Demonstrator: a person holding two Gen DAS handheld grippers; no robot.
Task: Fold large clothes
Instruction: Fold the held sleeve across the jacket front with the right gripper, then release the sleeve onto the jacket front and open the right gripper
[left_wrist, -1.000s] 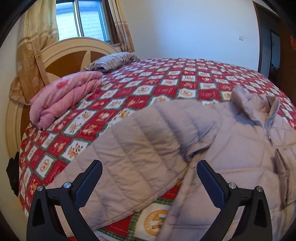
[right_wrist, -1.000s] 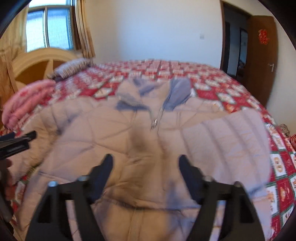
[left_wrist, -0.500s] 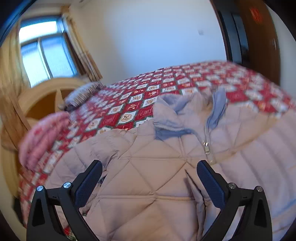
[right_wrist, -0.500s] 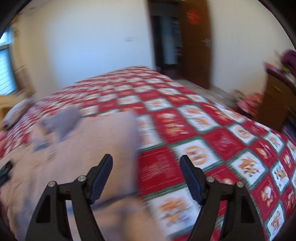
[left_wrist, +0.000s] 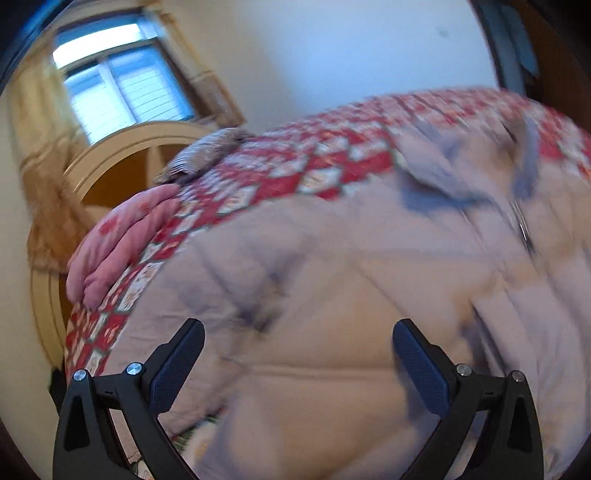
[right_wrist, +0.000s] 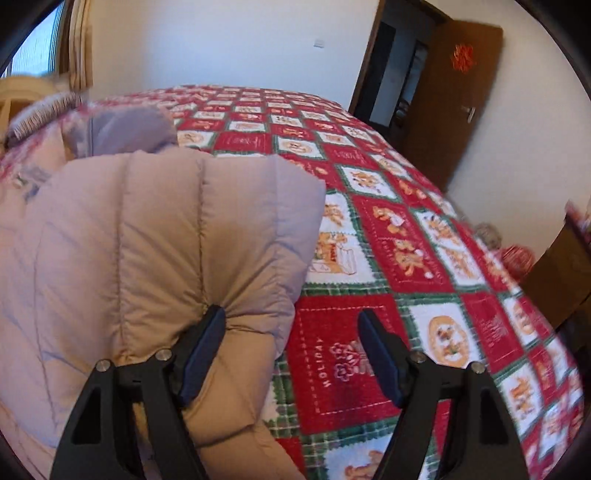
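I see the beige puffer jacket (left_wrist: 332, 288) spread on the bed's red patchwork quilt (right_wrist: 388, 236), its sleeve (right_wrist: 177, 236) at nine o'clock of my right gripper (right_wrist: 290, 354). Both jaws gape wide, left gripper (left_wrist: 297, 362) above the jacket.

Left view smeared by motion blur, jacket (left_wrist: 332, 295) zipper detail unreadable, jacket hem cut off at bottom edge

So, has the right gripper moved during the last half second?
Yes. The right gripper has swung left: the door now sits farther right, and the jacket sleeve fills the left.
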